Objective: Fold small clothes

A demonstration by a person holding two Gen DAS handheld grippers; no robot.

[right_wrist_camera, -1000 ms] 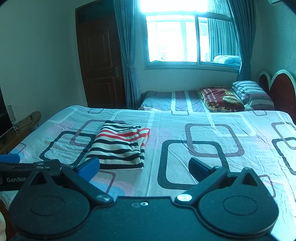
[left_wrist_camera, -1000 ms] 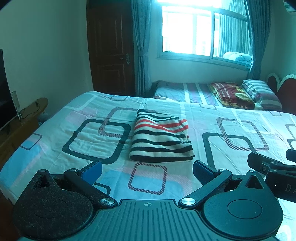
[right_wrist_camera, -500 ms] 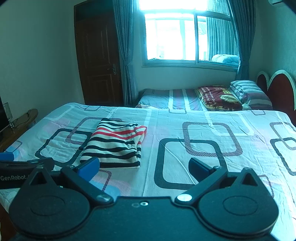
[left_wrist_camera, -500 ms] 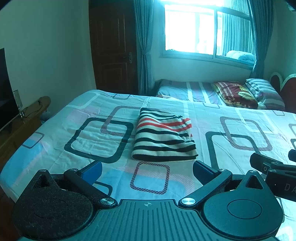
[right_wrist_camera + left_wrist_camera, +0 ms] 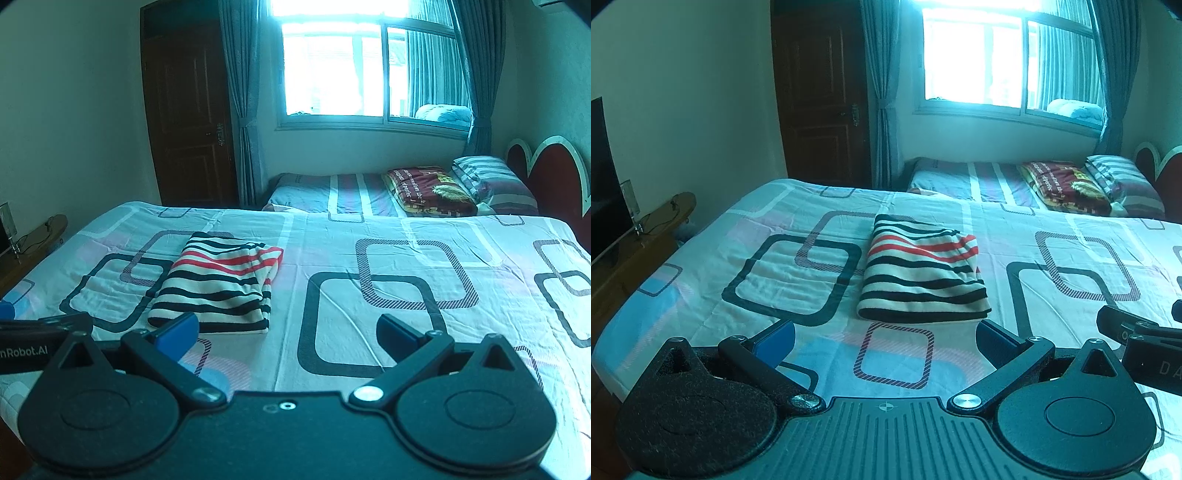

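Note:
A folded striped garment (image 5: 923,273), white with black and red stripes, lies flat on the patterned bedsheet (image 5: 798,269); it also shows in the right wrist view (image 5: 221,284). My left gripper (image 5: 884,338) is open and empty, held above the bed's near edge, short of the garment. My right gripper (image 5: 288,330) is open and empty, to the right of the left one, with the garment ahead on its left. Part of the right gripper shows at the right edge of the left wrist view (image 5: 1137,332).
A second bed (image 5: 332,192) with a dark red blanket (image 5: 428,190) and a striped pillow (image 5: 491,182) stands under the window. A red headboard (image 5: 550,173) is at the right. A wooden TV cabinet (image 5: 639,247) runs along the left wall.
Both grippers have drawn back a little and tilted; the garment sits slightly farther off and more to the right in the left view. Both stay open. The garment has not moved on the bed.

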